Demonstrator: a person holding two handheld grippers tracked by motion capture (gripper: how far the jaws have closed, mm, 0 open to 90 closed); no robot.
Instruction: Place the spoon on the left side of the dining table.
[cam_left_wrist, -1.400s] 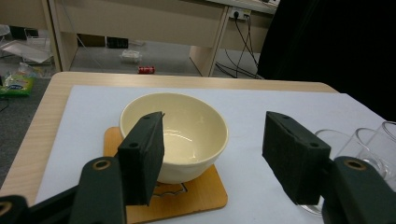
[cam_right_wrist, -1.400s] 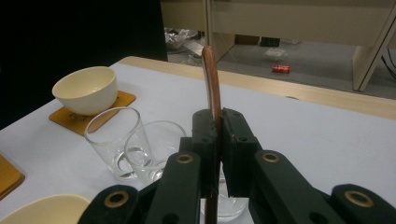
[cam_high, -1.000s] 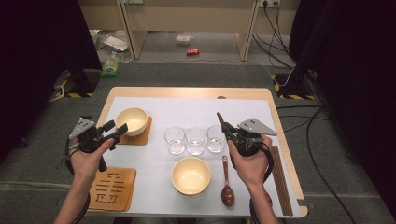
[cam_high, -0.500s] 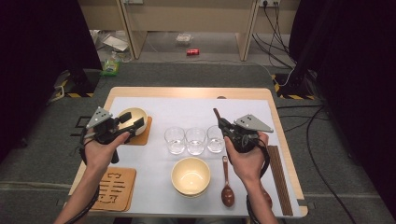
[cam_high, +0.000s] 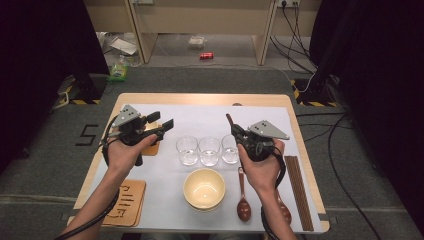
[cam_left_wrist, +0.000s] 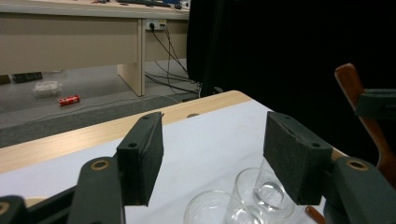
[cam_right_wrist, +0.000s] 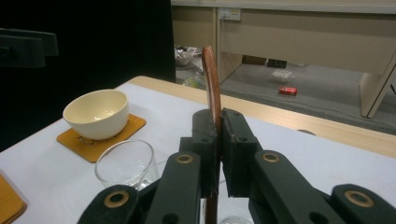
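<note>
The right gripper (cam_high: 231, 123) has its fingers clamped on a wooden spoon (cam_right_wrist: 212, 88), lifted above the counter (cam_high: 200, 98) near the glasses (cam_high: 209, 150), probably bound for the bowl (cam_right_wrist: 96, 113) on its coaster, while the left gripper (cam_high: 161, 120) hovers open and empty.

"5" marked on the floor (cam_high: 86, 135)

High view: fixed above the person's side, looking forward and down over the whole bench (cam_high: 210, 100) to the floor beyond. Left gripper view: close, low over the bench, along its jaws toward the far right corner. Right gripper view: close, low, facing far left. All three share the glasses (cam_high: 208, 150) (cam_left_wrist: 259, 191) (cam_right_wrist: 123, 163).
</note>
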